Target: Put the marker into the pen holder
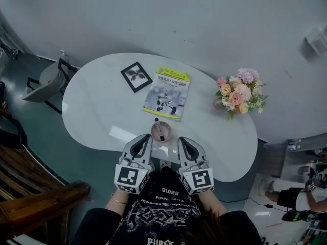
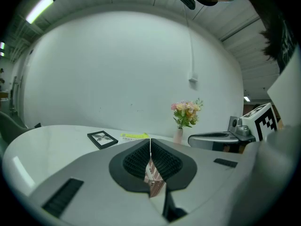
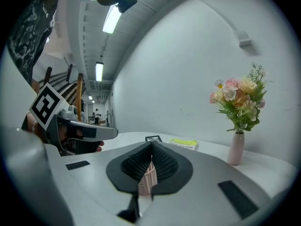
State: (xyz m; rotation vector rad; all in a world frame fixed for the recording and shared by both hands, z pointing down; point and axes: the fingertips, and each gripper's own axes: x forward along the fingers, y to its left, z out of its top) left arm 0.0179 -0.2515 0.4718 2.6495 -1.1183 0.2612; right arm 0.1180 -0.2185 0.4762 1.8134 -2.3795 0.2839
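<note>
the marker stands in the holder on the bench, and with the left gripper and right gripper flanking it, jaws closed together on nothing, a careless sideways swing could tip the holder and spill the marker.

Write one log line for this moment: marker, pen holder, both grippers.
marker: inside pen holder | left gripper: shut, empty | right gripper: shut, empty

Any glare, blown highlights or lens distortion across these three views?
Head view: soft, even light, with one pale glare patch on the table beside the pen holder. Left gripper view: strong fisheye, black corners, wall bowed. Right gripper view: same fisheye, ceiling light blown out.
</note>
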